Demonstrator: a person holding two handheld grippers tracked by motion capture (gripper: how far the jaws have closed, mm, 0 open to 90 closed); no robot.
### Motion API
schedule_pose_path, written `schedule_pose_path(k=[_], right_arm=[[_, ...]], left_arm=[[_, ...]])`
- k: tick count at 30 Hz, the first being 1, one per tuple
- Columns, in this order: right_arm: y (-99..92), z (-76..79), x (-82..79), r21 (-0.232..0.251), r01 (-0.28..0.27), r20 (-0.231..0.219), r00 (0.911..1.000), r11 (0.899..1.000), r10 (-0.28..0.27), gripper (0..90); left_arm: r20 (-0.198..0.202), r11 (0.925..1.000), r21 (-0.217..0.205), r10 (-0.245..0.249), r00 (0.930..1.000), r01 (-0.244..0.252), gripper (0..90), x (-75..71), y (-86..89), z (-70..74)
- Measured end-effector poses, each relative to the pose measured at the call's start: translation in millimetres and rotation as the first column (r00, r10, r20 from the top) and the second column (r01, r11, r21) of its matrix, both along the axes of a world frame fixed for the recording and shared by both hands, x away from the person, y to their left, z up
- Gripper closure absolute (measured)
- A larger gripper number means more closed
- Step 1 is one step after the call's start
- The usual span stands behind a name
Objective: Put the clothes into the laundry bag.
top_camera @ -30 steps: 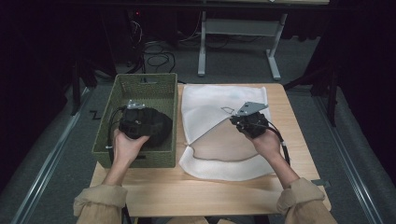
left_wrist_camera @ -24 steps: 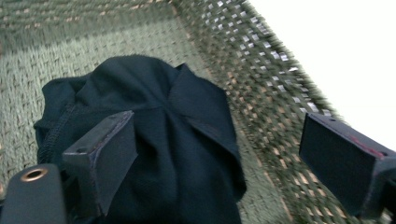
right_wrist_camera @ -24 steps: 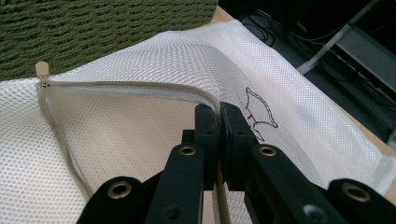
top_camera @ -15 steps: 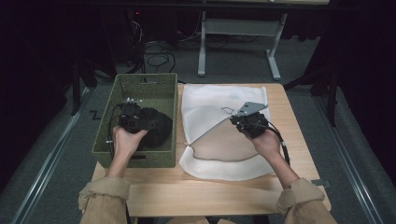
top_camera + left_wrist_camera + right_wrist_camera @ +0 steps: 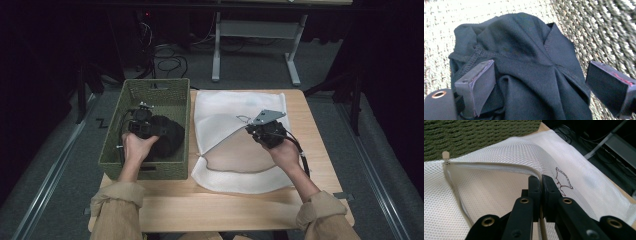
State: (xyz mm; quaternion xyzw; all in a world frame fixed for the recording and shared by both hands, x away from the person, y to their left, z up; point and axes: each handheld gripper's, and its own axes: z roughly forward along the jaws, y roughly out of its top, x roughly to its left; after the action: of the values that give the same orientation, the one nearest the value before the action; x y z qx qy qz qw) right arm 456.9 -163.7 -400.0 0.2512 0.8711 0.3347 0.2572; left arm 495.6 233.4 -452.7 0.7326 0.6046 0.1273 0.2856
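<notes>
High view. We see a green woven basket [image 5: 150,95] on the left part of the wooden desk [image 5: 220,205], with a dark garment [image 5: 167,140] bunched in its near half. The left hand-held gripper [image 5: 142,122] is down inside the basket, right at the garment. Just beside the basket lies a white mesh laundry bag [image 5: 225,107], flat on the desk, its zipped flap lifted so the mouth gapes toward the basket. The right hand-held gripper [image 5: 257,127] sits at the raised edge of that flap. We see nothing inside the bag beyond its own inner mesh.

Left gripper view. Jaws stand wide apart over the dark garment [image 5: 524,60], one on either side of a fold, pads not pressing on it. The cloth lies crumpled on the basket's woven floor [image 5: 449,12], with the basket wall [image 5: 599,27] close by on the right.

Right gripper view. Jaws are pinched tight on the zipper edge [image 5: 499,166] of the mesh bag [image 5: 579,187], holding the flap up. The zipper pull [image 5: 446,155] lies at the far corner, near the basket's outer wall [image 5: 474,135]. A small outline drawing [image 5: 564,180] marks the mesh just beside the jaws.
</notes>
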Motion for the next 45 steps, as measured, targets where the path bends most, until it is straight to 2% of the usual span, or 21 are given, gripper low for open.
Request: schedule_pose_path(k=[11, 12, 17, 18, 19, 20, 22, 26, 29, 31, 32, 33, 35, 36, 37, 40, 45], right_arm=[[-0.8, -0.9, 0.8, 0.002, 0.0, 0.001, 1.0, 1.0, 0.0, 87.2], [-0.5, -0.8, 0.6, 0.003, 0.003, -0.002, 1.0, 1.0, -0.003, 87.2], [-0.7, -0.1, 1.5, 0.004, 0.003, -0.004, 1.0, 1.0, -0.003, 87.2], [-0.5, -0.9, 1.1, 0.01, 0.004, -0.002, 1.0, 1.0, -0.004, 87.2], [-1.0, -1.0, 1.2, 0.003, 0.0, 0.0, 1.0, 1.0, 0.0, 87.2], [-1.0, -1.0, 1.2, 0.003, 0.0, 0.0, 1.0, 1.0, 0.0, 87.2], [-1.9, -2.5, 0.7, 0.001, 0.007, -0.01, 0.9999, 1.0, -0.007, 87.2], [-3.0, -3.7, 1.3, 0.007, 0.004, -0.01, 0.9999, 1.0, -0.004, 87.1], [-3.4, -3.8, 1.3, 0.004, 0.006, -0.01, 0.9999, 1.0, -0.006, 87.2], [-3.4, -4.1, 1.4, 0.003, 0.004, -0.008, 1.0, 1.0, -0.004, 87.2], [-2.1, -5.8, 1.5, 0.006, 0.0, -0.005, 1.0, 1.0, 0.0, 87.1], [-2.1, -5.8, 1.5, 0.006, 0.0, -0.005, 1.0, 1.0, 0.0, 87.1], [-1.2, -5.7, 0.6, -0.001, 0.002, -0.011, 0.9999, 1.0, -0.002, 87.1], [-0.9, -6.0, 0.7, 0.002, 0.0, -0.011, 0.9999, 1.0, 0.0, 87.1], [-0.9, -6.0, 0.7, 0.002, 0.0, -0.011, 0.9999, 1.0, 0.0, 87.1], [-2.3, -6.2, 1.0, -0.002, 0.007, -0.015, 0.9999, 1.0, -0.007, 87.1], [-1.7, -7.9, 0.0, 0.0, 0.006, -0.017, 0.9998, 1.0, -0.006, 87.1]], left_arm=[[-0.073, 0.9998, -0.008, 0.016, 0.9972, -0.017, 8.7, 12.9, -1.0, -13.6], [-0.094, 0.9999, 0.008, 0.012, 0.9955, -0.011, 8.6, 15.4, -1.6, -15.9], [-0.124, 0.9989, 0.028, 0.041, 0.9914, -0.038, 8.5, 22.3, 0.0, -19.6], [-0.124, 0.9989, 0.028, 0.041, 0.9914, -0.038, 8.1, 22.3, 0.0, -19.6], [-0.13, 0.9972, 0.058, 0.055, 0.9901, -0.047, 8.0, 23.6, -1.0, -20.8], [-0.13, 0.9972, 0.058, 0.055, 0.9901, -0.047, 8.0, 23.6, -1.0, -20.8], [-0.128, 0.9934, 0.092, 0.079, 0.9886, -0.068, 8.0, 23.8, -0.3, -20.5], [-0.128, 0.9893, 0.112, 0.107, 0.9859, -0.093, 7.9, 23.5, 2.9, -20.4], [-0.155, 0.985, 0.125, 0.138, 0.9782, -0.119, 6.6, 24.5, 6.8, -23.0], [-0.165, 0.9841, 0.128, 0.144, 0.9758, -0.123, 5.7, 24.8, 7.3, -23.9], [-0.177, 0.9812, 0.133, 0.162, 0.9708, -0.14, 4.3, 25.4, 8.9, -26.1], [-0.177, 0.9812, 0.133, 0.162, 0.9708, -0.14, 3.9, 25.4, 8.9, -26.1], [-0.192, 0.9792, 0.123, 0.183, 0.9643, -0.161, 3.1, 25.8, 12.4, -27.6], [-0.209, 0.9789, 0.11, 0.192, 0.9589, -0.172, 1.5, 25.9, 15.8, -29.6], [-0.209, 0.9789, 0.11, 0.192, 0.9589, -0.172, 0.7, 25.9, 15.8, -29.6], [-0.24, 0.9762, 0.097, 0.212, 0.9472, -0.194, 0.0, 26.2, 19.4, -35.4], [-0.262, 0.9775, 0.088, 0.208, 0.9423, -0.191, 0.0, 26.9, 18.8, -38.9]])
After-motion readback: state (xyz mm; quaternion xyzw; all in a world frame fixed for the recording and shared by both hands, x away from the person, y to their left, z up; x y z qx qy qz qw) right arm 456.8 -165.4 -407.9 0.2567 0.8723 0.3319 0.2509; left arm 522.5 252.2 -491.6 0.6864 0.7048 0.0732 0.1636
